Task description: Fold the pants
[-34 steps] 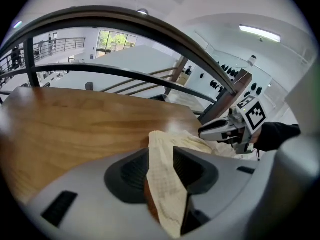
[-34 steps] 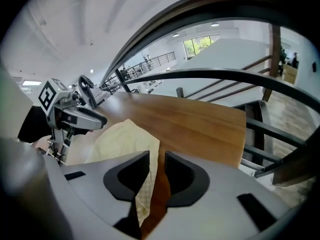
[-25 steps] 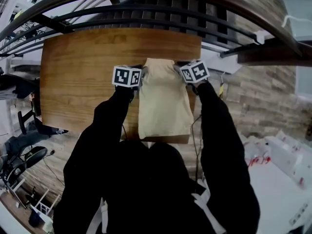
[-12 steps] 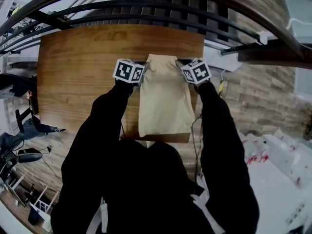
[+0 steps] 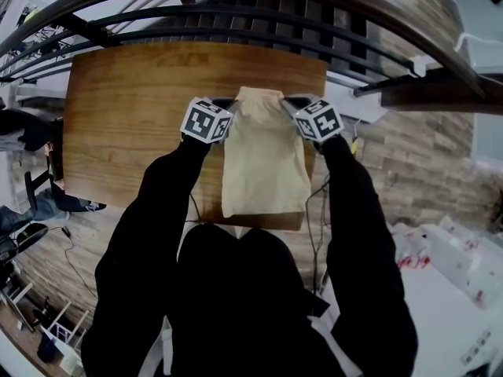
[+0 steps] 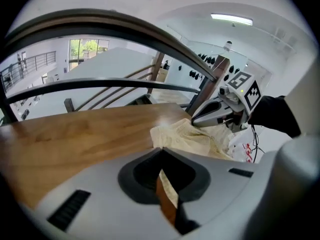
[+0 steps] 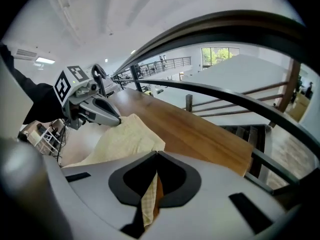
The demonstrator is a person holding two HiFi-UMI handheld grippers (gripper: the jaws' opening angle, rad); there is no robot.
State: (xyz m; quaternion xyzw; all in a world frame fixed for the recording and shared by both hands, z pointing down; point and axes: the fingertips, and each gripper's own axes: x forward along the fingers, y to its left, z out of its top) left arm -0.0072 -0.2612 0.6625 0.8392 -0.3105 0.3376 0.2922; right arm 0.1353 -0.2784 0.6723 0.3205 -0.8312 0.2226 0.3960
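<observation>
Cream pants lie folded lengthwise on the right part of the wooden table, reaching its near edge. My left gripper is shut on the far left corner of the cloth and my right gripper on the far right corner. Both pairs of jaws have just been closing with fabric between them. In the left gripper view the closed jaws pinch the pants, and the right gripper shows across it. The right gripper view has cloth caught in its jaws, opposite the left gripper.
A dark curved metal railing runs just beyond the table's far edge. The pants lie close to the table's right edge, with bare wood to their left. A white surface with small items stands at the lower right, and office clutter at the left.
Both grippers have shut on the far corners of the pants and risen slightly, lifting and bunching that end. The marker cubes have tilted.
</observation>
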